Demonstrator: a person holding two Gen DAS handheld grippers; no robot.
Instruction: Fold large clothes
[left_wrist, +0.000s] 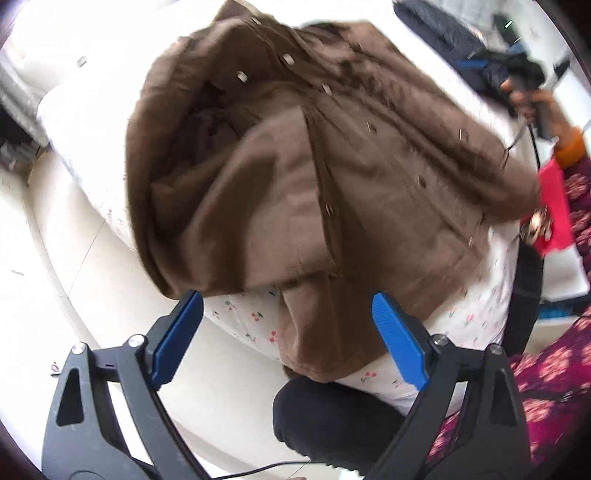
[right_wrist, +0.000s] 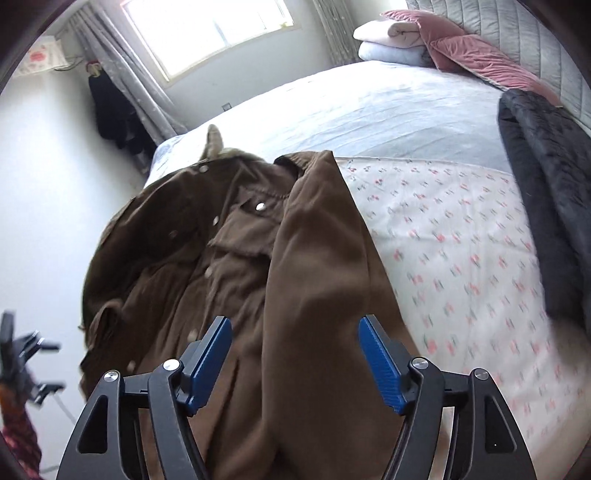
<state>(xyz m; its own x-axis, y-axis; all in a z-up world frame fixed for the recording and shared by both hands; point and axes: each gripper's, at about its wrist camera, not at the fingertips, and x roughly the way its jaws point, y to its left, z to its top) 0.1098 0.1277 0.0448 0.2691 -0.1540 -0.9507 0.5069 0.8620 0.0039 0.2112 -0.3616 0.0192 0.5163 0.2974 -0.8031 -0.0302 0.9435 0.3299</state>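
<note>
The brown jacket (right_wrist: 236, 266) lies on the bed (right_wrist: 461, 236), filling the centre-left of the right wrist frame. The left tongs (left_wrist: 288, 332) and the right tongs (right_wrist: 295, 358) both stand wide open above it, holding nothing.

Both wrist views down onto jacket (left_wrist: 295, 177)

The brown coat (left_wrist: 295, 177) is smeared by motion, its snaps mere streaks. It hides much of the bed (right_wrist: 461, 236) beneath. The dark blanket (right_wrist: 546, 206) runs off the right edge, and the far hand (left_wrist: 524, 99) is blurred.
</note>
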